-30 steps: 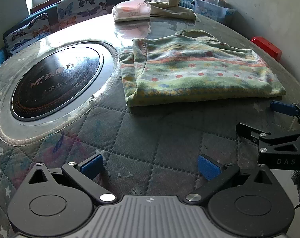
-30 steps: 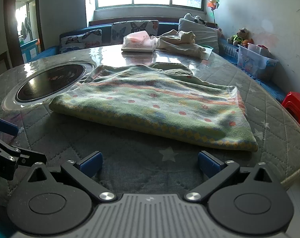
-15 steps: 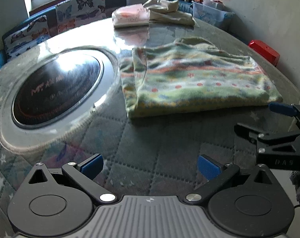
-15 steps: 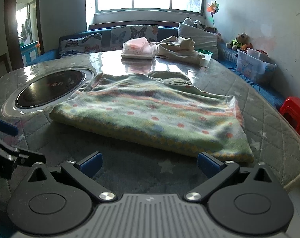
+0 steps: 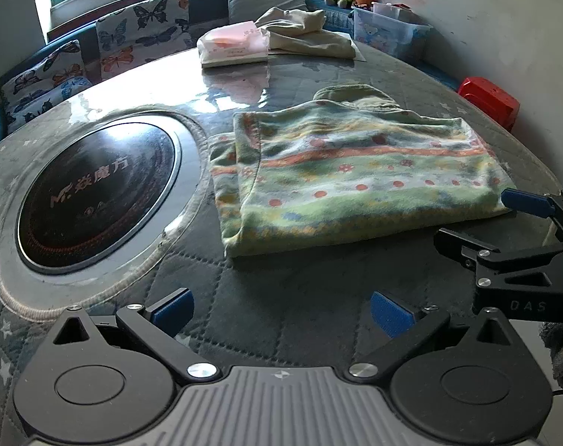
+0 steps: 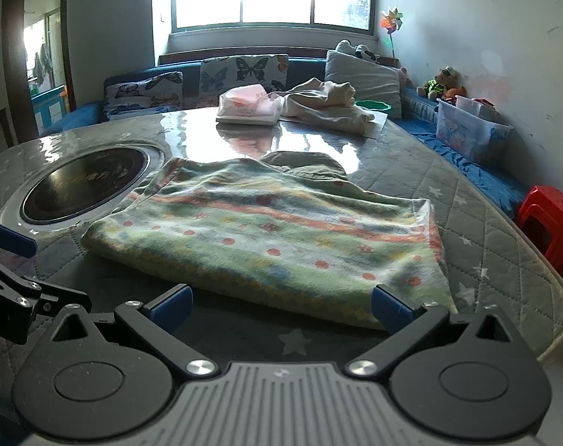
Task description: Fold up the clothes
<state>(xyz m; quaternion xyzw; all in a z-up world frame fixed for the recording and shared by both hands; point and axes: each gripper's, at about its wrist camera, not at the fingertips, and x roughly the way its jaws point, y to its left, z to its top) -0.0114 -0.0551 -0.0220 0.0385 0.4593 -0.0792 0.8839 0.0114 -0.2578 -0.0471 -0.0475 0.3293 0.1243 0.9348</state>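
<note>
Right now I am holding both sets of fingers spread apart, gripping nothing. One folded green patterned garment point(image 5: 356, 178) is lying on the quilted bench point(image 5: 281, 290), filling the middle of both views. My left gripper point(image 5: 281, 308) is hovering over bare quilting at the bottom of its frame, short of the garment's near edge. My right gripper point(image 6: 281, 306) is sitting just at that edge, its blue fingers point(image 6: 391, 308) low in the frame. One round black cooktop point(image 5: 95, 193) is showing at centre left. One pink packet point(image 6: 250, 106) and one beige garment point(image 6: 326, 106) are resting at the bench's far side, upper middle.
</note>
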